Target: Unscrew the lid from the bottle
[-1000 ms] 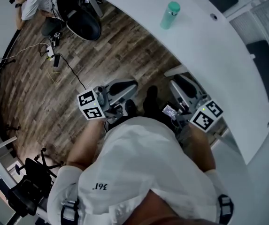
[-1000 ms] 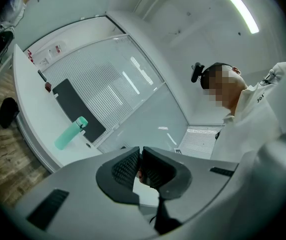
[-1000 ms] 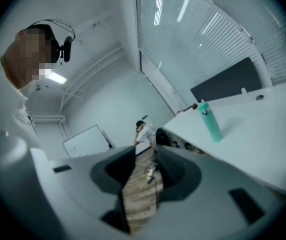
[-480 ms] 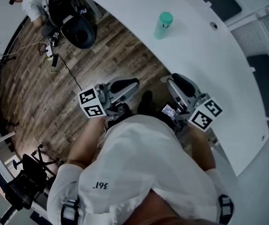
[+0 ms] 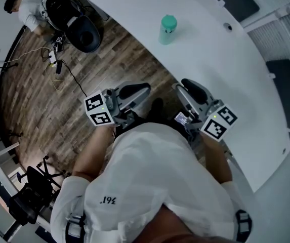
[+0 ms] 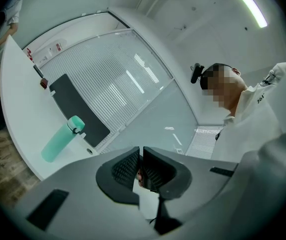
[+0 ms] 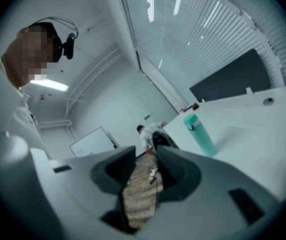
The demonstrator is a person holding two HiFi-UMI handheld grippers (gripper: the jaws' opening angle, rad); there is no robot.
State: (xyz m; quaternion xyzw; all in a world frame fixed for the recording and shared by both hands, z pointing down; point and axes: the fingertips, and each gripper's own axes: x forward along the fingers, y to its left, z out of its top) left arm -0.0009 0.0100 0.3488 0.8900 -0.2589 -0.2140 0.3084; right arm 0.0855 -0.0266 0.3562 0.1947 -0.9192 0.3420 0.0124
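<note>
A teal bottle [image 5: 167, 29] with its lid on stands upright on the white curved table [image 5: 220, 80], near the table's edge. It also shows in the left gripper view as the bottle [image 6: 60, 140] and in the right gripper view as the bottle [image 7: 199, 134]. My left gripper [image 5: 137, 91] hangs over the wooden floor, well short of the bottle, with its jaws [image 6: 140, 159] shut on nothing. My right gripper [image 5: 189, 87] is held at the table's edge, also short of the bottle. Its jaws [image 7: 147, 159] stand apart with only floor between them.
A black office chair [image 5: 81, 27] and a crouching person [image 5: 26, 6] are at the far left, with cables [image 5: 58, 65] on the floor. A black stand [image 5: 31, 199] is at the lower left. A dark panel [image 6: 75, 106] stands behind the table.
The person has moved closer to the table, so the bottle now lies nearer both grippers in the head view. Both pairs of jaws look the same as before.
</note>
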